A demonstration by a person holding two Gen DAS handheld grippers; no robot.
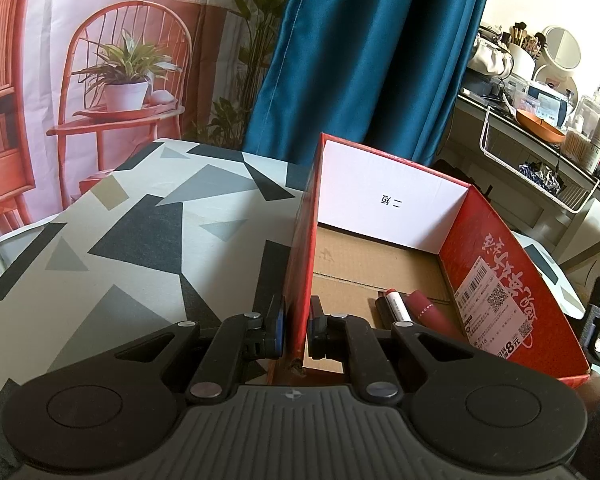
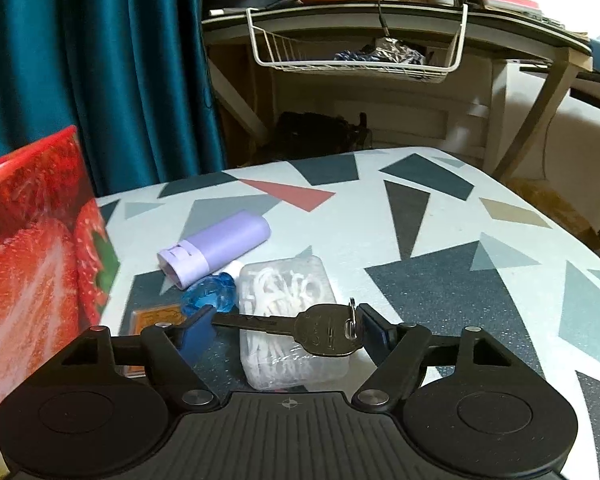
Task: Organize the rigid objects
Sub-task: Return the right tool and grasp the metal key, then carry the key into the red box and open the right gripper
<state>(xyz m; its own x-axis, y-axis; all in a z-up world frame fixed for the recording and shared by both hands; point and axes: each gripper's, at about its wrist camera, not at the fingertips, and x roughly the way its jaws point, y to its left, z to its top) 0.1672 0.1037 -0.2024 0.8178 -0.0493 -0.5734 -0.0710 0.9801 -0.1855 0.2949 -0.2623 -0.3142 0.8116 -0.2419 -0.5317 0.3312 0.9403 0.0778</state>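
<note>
The table with the grey-and-black triangle-patterned cloth (image 2: 440, 248) lies bare to the right of the items, its far edge curving before a blue curtain (image 2: 100, 60). The red open-topped cardboard box (image 1: 500, 280) stands on it; the left gripper (image 1: 296, 326) is clamped on its near left wall, two lipsticks (image 1: 408, 306) lying inside. The right gripper (image 2: 286, 330), jaws wide, carries a dark metal key (image 2: 300, 326) crosswise between its pads, above a clear plastic box of white floss picks (image 2: 288, 280), beside a lilac cylindrical case (image 2: 216, 246).

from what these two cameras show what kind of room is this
Probably a bedroom or living space at home. A cluttered vanity desk carries a round mirror and makeup brushes, a teal curtain hangs behind, and the work table wears a patterned cloth.
</note>
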